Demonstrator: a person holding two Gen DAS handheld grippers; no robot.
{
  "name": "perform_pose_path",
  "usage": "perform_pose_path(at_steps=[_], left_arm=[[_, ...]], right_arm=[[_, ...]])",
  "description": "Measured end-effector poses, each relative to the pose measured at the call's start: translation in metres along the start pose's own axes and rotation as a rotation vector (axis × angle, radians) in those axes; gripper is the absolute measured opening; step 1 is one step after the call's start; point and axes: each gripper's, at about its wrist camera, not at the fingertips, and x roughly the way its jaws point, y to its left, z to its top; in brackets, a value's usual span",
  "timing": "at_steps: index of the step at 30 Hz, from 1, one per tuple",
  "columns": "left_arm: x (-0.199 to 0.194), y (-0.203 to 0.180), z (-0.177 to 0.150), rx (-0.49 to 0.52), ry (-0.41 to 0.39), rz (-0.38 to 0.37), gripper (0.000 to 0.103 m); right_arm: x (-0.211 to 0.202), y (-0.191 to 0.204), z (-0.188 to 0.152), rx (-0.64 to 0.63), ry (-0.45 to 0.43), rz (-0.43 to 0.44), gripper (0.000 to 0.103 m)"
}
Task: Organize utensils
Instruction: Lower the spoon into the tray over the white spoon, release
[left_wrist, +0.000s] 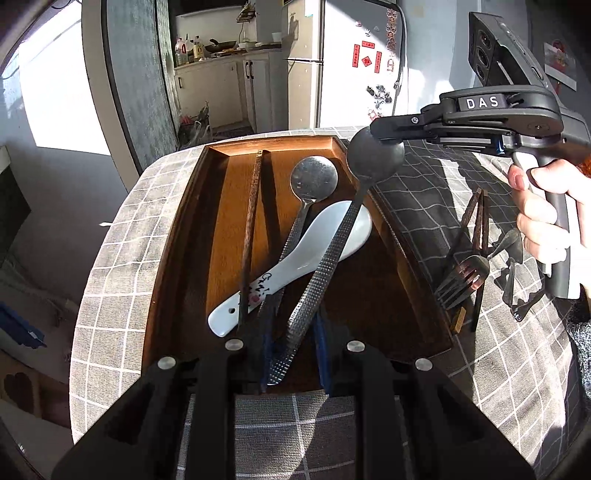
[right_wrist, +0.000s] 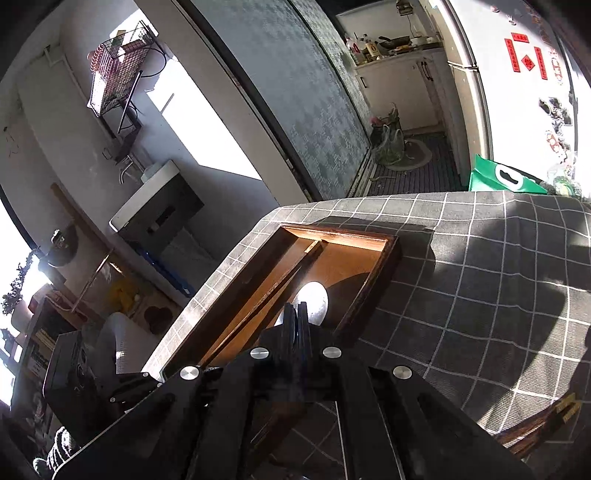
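The left gripper (left_wrist: 293, 343) pinches the end of a textured metal spoon's (left_wrist: 325, 266) handle, its bowl raised over the wooden tray's (left_wrist: 177, 258) far right rim. Beneath it in the tray lie a white ceramic spoon (left_wrist: 295, 266), a second metal spoon (left_wrist: 312, 181) and a dark chopstick (left_wrist: 251, 221). The right gripper (right_wrist: 298, 314) (jaws pressed together, empty) hovers over the tray. A fork (left_wrist: 461, 280) and more chopsticks (left_wrist: 476, 218) lie on the checked tablecloth (left_wrist: 424, 192).
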Motion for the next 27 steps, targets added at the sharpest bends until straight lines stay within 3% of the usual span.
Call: perform_pose_path(at_steps=[7, 15, 16, 17, 18, 19, 20, 21, 22, 27], left_arm=[[0.008, 0.002, 0.003, -0.026, 0.012, 0.040, 0.022], [0.023, 0.010, 0.020, -0.046, 0.027, 0.023, 0.022], [0.024, 0.010, 0.021, -0.047, 0.027, 0.025, 0.022], [0.025, 0.010, 0.022, -0.046, 0.025, 0.026, 0.022], [0.024, 0.009, 0.022, -0.041, 0.021, 0.028, 0.023], [0.022, 0.007, 0.021, -0.035, 0.015, 0.025, 0.026], [0.019, 0.006, 0.021, -0.030, 0.008, 0.019, 0.034], [0.013, 0.005, 0.019, -0.022, -0.009, 0.008, 0.056], [0.006, 0.001, 0.018, -0.008, -0.026, 0.004, 0.067], [-0.016, -0.042, 0.010, 0.115, -0.056, -0.107, 0.079]], right_arm=[[0.050, 0.004, 0.001, 0.015, 0.065, -0.022, 0.003], [0.043, -0.007, 0.013, 0.048, 0.012, -0.085, 0.005], [0.039, -0.009, 0.011, 0.060, 0.013, -0.077, 0.010], [0.033, -0.010, 0.009, 0.066, 0.007, -0.072, 0.030], [0.023, -0.011, 0.007, 0.066, -0.014, -0.075, 0.043], [0.010, -0.012, 0.005, 0.061, -0.044, -0.076, 0.066], [-0.005, -0.013, 0.003, 0.053, -0.069, -0.065, 0.075], [-0.018, -0.016, 0.001, 0.051, -0.079, -0.046, 0.075], [-0.032, -0.021, -0.001, 0.056, -0.087, -0.037, 0.075], [-0.099, -0.043, -0.020, 0.072, -0.103, -0.117, 0.078]])
